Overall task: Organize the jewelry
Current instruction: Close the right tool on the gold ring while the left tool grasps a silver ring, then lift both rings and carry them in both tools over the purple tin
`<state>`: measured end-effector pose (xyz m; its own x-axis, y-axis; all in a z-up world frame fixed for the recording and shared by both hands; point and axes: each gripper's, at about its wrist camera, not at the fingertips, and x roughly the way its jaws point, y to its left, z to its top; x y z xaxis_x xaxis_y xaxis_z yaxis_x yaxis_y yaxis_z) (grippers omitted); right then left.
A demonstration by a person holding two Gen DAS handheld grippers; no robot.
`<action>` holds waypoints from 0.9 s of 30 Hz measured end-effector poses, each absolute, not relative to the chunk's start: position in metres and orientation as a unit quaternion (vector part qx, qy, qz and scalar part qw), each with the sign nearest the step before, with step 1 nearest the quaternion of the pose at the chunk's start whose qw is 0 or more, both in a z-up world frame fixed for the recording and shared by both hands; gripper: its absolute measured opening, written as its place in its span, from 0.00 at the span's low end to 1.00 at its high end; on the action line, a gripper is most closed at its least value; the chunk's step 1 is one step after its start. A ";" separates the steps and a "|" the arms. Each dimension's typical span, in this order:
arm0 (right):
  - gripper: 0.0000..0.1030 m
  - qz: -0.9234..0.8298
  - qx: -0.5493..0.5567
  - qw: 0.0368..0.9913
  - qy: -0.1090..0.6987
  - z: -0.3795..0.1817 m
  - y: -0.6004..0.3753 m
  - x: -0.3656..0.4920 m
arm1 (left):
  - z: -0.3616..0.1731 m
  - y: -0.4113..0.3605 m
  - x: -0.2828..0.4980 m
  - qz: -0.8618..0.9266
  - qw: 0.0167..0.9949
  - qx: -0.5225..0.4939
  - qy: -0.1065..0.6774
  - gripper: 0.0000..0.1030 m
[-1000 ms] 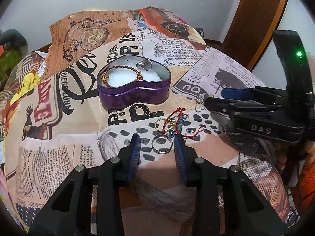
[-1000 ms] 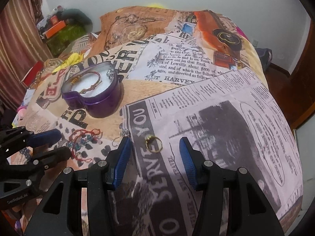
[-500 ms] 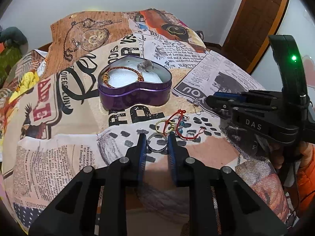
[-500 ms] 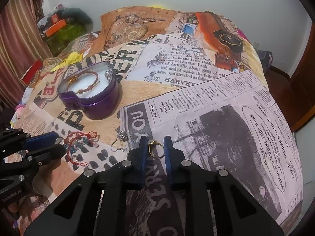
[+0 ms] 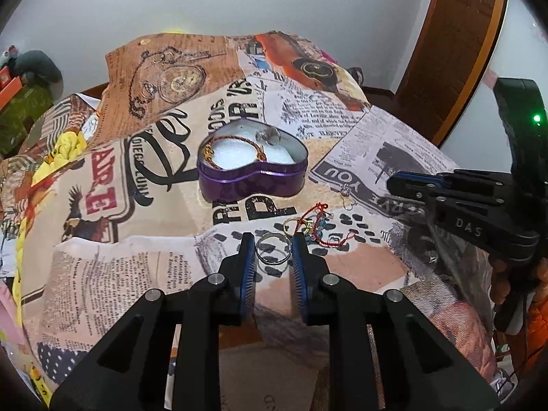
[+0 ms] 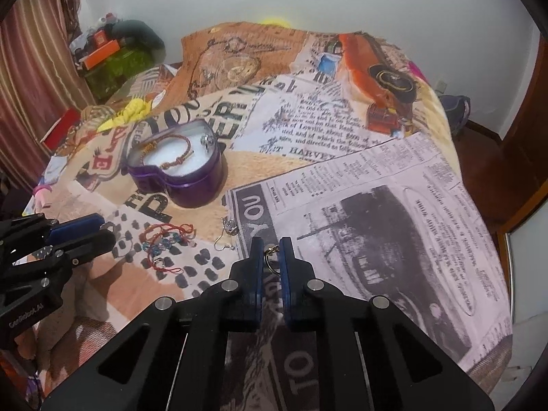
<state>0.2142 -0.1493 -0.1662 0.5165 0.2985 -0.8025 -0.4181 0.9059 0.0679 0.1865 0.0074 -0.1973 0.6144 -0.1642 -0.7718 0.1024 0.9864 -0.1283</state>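
Both rings [image 5: 273, 248] now lifted, fingers [image 6: 255, 263] clamped

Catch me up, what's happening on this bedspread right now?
A person with two handheld grippers is sorting jewelry into a purple heart tin, which already holds a braided bracelet. The left gripper is shut on a silver ring; the right gripper is shut on a gold ring. A tangle of red cord bracelets and an earring lie loose on the bedspread.
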 end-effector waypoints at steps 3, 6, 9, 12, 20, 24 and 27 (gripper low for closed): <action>0.08 0.198 -0.061 0.877 0.434 -0.155 -0.156 0.211 | -0.190 0.012 0.184 -0.071 0.902 -0.042 0.424 0.20; 0.08 0.192 -0.054 0.883 0.424 -0.145 -0.161 0.211 | -0.181 0.018 0.184 -0.068 0.907 -0.045 0.413 0.20; 0.08 0.190 -0.051 0.890 0.412 -0.133 -0.164 0.210 | -0.171 0.022 0.184 -0.065 0.913 -0.045 0.401 0.20; 0.08 0.189 -0.053 0.895 0.400 -0.124 -0.161 0.208 | -0.162 0.027 0.186 -0.062 0.918 -0.047 0.389 0.20; 0.08 0.208 -0.040 0.903 0.373 -0.106 -0.147 0.211 | -0.151 0.037 0.195 -0.057 0.926 -0.053 0.368 0.20; 0.08 0.220 -0.041 0.904 0.364 -0.101 -0.137 0.213 | -0.148 0.041 0.202 -0.055 0.928 -0.058 0.363 0.20; 0.08 0.233 -0.039 0.903 0.360 -0.100 -0.128 0.217 | -0.148 0.043 0.208 -0.053 0.930 -0.058 0.360 0.20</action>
<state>0.2171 -0.1281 -0.1000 0.6324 0.3921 -0.6680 -0.4490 0.8883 0.0964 0.2077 0.0428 -0.1475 0.7357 -0.1406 -0.6626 0.0568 0.9876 -0.1464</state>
